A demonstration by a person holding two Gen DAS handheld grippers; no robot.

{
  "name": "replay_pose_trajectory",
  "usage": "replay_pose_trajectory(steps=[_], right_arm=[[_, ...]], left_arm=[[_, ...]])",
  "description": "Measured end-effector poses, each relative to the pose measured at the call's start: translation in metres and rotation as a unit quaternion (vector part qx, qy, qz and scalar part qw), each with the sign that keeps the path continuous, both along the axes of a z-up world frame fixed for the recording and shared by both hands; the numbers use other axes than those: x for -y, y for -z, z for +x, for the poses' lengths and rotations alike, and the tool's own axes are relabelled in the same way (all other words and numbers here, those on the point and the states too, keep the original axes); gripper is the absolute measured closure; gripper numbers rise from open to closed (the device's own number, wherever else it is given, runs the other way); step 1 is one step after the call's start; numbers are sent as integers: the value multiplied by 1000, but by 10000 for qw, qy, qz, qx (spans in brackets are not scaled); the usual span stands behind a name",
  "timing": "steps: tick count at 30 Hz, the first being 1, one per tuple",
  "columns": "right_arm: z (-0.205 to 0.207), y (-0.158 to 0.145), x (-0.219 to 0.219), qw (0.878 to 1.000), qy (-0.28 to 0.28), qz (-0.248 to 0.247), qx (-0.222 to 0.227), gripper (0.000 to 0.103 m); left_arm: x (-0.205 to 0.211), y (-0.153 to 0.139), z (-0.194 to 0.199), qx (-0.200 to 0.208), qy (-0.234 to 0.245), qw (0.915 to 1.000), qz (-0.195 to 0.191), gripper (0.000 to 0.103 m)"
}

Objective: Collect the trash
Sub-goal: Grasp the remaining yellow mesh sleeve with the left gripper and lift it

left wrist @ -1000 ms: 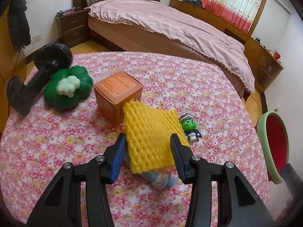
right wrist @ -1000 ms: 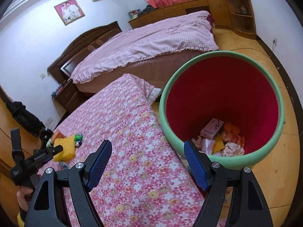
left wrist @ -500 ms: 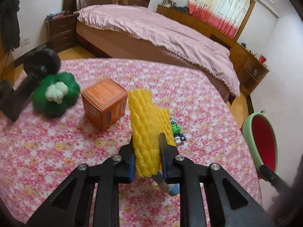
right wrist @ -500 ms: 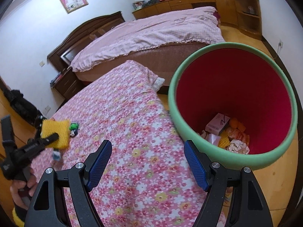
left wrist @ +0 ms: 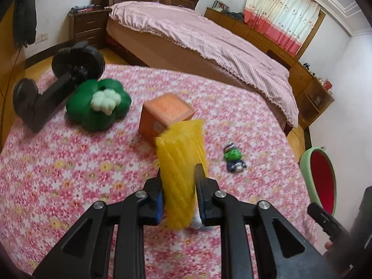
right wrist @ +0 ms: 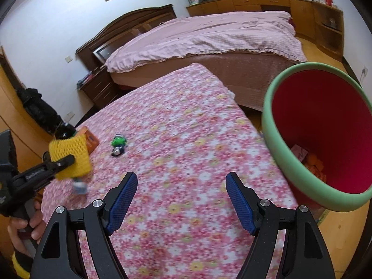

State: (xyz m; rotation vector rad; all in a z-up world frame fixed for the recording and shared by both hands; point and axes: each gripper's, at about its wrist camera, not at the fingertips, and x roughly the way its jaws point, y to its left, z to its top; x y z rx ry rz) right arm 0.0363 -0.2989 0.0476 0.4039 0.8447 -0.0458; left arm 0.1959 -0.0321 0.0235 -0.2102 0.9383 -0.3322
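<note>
My left gripper (left wrist: 179, 183) is shut on a yellow foam net sleeve (left wrist: 181, 162) and holds it lifted above the flowered table (left wrist: 69, 162). The sleeve also shows in the right wrist view (right wrist: 72, 158), at the far left in the left gripper. My right gripper (right wrist: 181, 197) is open and empty above the table's near edge. The green bin with a red inside (right wrist: 279, 139) stands beside the table at the right, with trash in its bottom; in the left wrist view its rim (left wrist: 304, 160) is at the right edge.
On the table are an orange box (left wrist: 167, 114), a green clover cushion (left wrist: 97, 104), a small green figure (left wrist: 232, 158), a black dumbbell-like stand (left wrist: 58, 79) and a small pale-blue thing (right wrist: 80, 187) below the sleeve. A bed (left wrist: 209, 41) stands behind.
The left gripper closed on the yellow sleeve and lifted it off the table. The right gripper swung left, so the bin now sits further right in its view.
</note>
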Motion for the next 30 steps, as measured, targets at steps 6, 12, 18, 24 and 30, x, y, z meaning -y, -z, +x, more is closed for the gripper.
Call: replay_pose_trajectory(steps=[6,12,18,24,30], right_arm=[[1,-4,-2,10000,-46,-13,67,24],[5,-5,-3,9999,-111,-9,86,24],[3,-6,-10,9997,-210,-9,95,24],[1,-12,-23,9993,-333,-7,166,24],[3,-19,-43,9982,-534,-3,258,24]], left_arm=[[-3,7,1,-37,-152,9998,138,73],[-17,2,1,118,-409,9991,-93,73],[-25,-9,-8,327,-313,9980,-448,89],[-40,-28,-21,570,-407,9955,-633,89],[-63,-42,-35,774,-563,9938,-557,89]])
